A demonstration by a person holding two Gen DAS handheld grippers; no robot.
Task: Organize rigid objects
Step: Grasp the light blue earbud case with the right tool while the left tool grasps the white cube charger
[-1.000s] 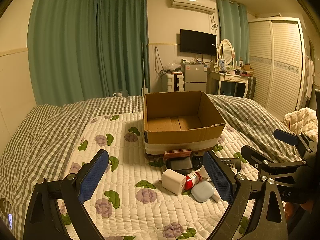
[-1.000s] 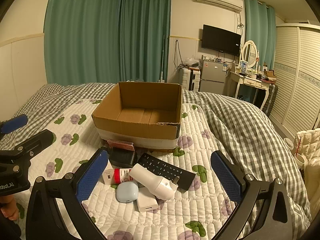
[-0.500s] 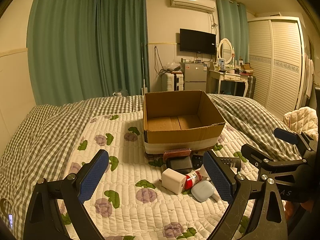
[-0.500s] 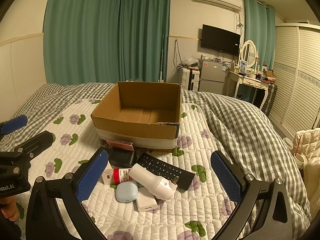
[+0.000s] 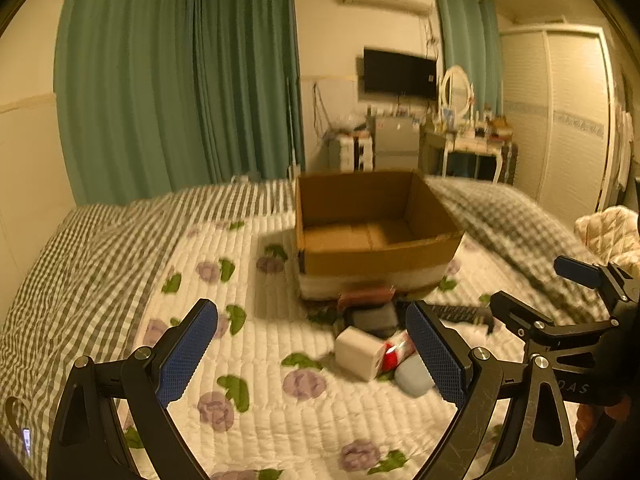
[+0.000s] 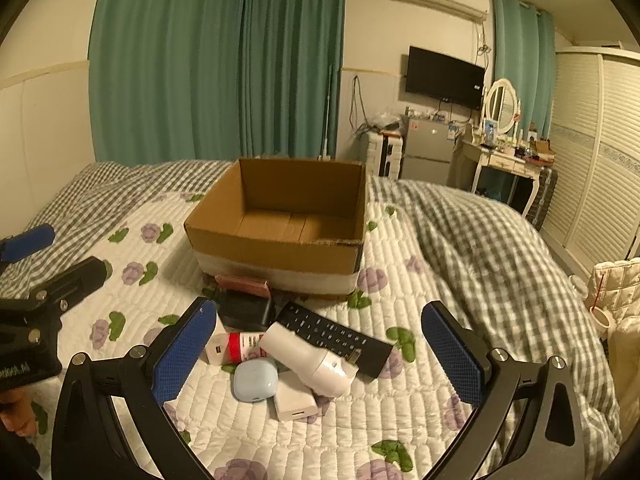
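Both the left tongs [image 5: 312, 350] and the right tongs [image 6: 320, 354] hang spread apart and empty above the quilted bed [image 6: 400, 412]. An open cardboard box [image 6: 280, 246] sits on the bed; just in front of it lies a cluster: black remote [image 6: 334, 334], white bottle [image 6: 310, 358], pale blue case [image 6: 255, 380], white charger [image 6: 294, 402], red-and-white tube [image 6: 244, 346], black wallet [image 6: 246, 310]

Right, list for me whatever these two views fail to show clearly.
- Left wrist view: motion blur smears the cardboard box and the pile; the red-labelled tube cannot be read.
- Left wrist view: the left gripper finger covers part of the pale blue case.
- Right wrist view: the white charger lies partly under the case and the white bottle.
- Right wrist view: the remote buttons are too small to read.
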